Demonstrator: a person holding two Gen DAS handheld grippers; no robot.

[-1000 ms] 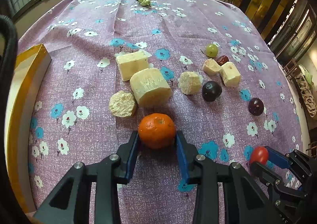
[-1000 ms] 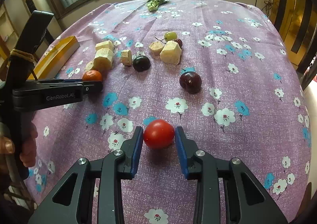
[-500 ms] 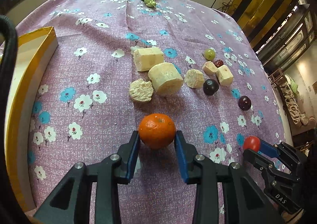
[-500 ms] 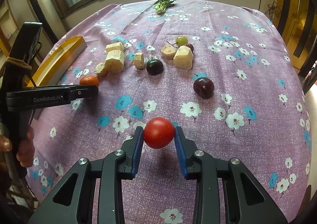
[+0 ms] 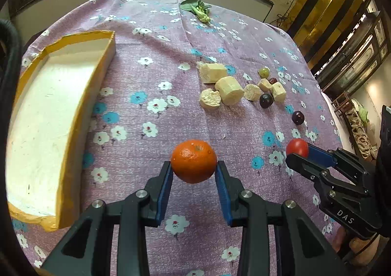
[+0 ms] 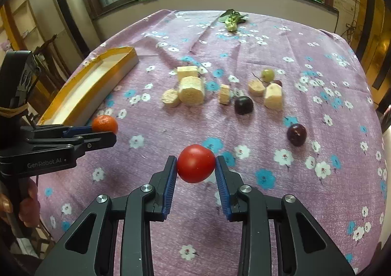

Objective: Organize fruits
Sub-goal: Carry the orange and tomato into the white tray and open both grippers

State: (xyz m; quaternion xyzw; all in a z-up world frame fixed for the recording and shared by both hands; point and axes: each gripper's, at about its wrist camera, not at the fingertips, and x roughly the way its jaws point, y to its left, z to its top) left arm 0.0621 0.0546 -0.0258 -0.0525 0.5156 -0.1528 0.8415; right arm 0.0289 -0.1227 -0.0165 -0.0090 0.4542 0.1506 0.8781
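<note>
The left gripper (image 5: 193, 173) is clamped on a mandarin orange (image 5: 193, 164) and the right gripper (image 6: 196, 168) on a small red tomato (image 6: 196, 163) — both fruits hang clear of the purple floral tablecloth (image 5: 220, 38). The step in hand looks like carrying them to the yellow-rimmed box (image 5: 73, 114), which lies open at the left of the table with nothing visible in it. To do it well, each grip should hold steady until its fruit is low over the white floor of the box, past the near wall; the left gripper, nearer the box, probably goes in first, leaving room for the right one beside it. Round fruit rolls, so a low release away from the rim seems wise.

Compared with a second ago, both fruits have left the cloth and both grippers have risen and swung toward the box: far more of its interior shows in the left wrist view, and the pale cut chunks (image 5: 228, 90), the green grape (image 5: 264, 71) and the dark plums (image 5: 266, 100) on the cloth sit farther off.
</note>
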